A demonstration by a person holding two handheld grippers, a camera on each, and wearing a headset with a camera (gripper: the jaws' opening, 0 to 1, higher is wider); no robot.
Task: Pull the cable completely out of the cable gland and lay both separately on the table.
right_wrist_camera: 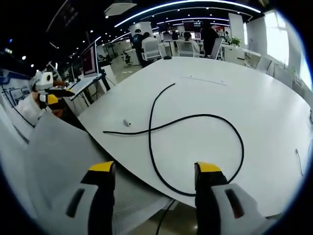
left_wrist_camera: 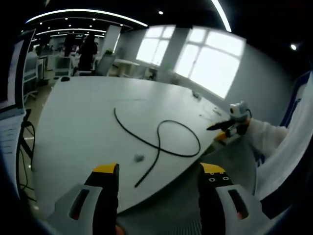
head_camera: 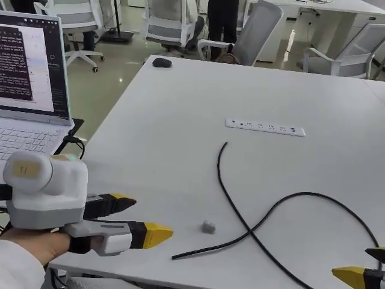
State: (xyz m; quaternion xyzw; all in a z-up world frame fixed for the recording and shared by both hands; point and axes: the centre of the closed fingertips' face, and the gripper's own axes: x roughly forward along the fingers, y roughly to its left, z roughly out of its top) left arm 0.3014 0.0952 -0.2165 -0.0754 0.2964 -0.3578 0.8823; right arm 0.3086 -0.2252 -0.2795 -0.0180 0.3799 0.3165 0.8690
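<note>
Table (head_camera: 180, 120) lies ahead of both my tongs. Cable (head_camera: 304, 194) sprawls in a loose loop between them. My left gripper (head_camera: 146, 218) and right gripper (right_wrist_camera: 154, 169) both stand spread, pinching nothing. The cable gland (head_camera: 208, 227) sits just beyond the left tips, apart from the cable. I judge the job done.

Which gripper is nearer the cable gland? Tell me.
Left. The left gripper is open, close beside the cable gland; the right gripper is far off on the gland's other side, beyond the crossed cable.
</note>
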